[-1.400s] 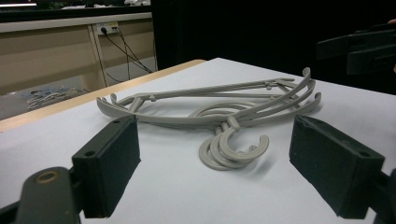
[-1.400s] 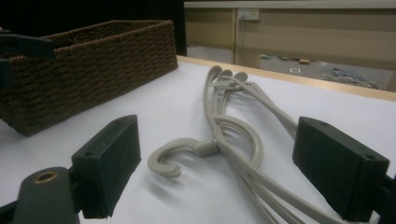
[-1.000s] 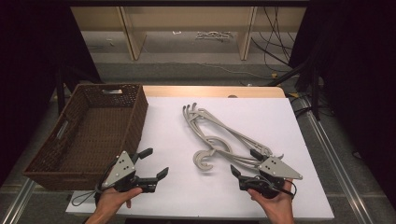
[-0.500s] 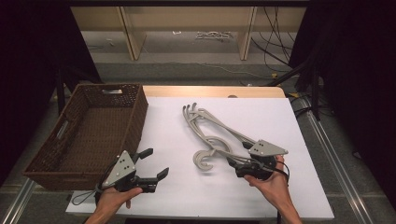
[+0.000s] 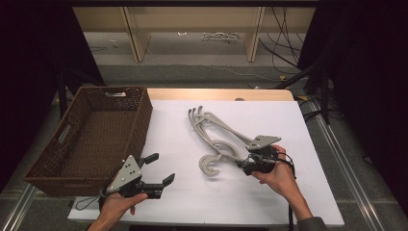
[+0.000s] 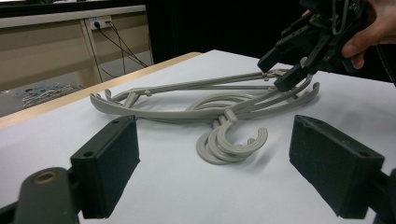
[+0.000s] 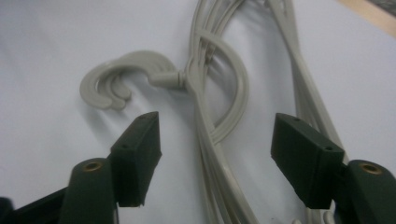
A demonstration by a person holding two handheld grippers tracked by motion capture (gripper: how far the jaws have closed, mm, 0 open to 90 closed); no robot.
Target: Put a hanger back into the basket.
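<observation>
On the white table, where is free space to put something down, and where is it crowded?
Free patches: the white table right of the hangers, and the strip between the wicker basket and the hangers. The basket floor is bare too. Crowded: the hangers' near end, where the right gripper straddles them, and the front left around the left gripper.

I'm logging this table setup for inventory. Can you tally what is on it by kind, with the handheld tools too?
Grey plastic hangers, stacked; judging by the hooks in the left gripper view: 3
Brown wicker basket: 1
Handheld grippers, left gripper and right gripper: 2
White table sheet: 1
Total: 7
</observation>
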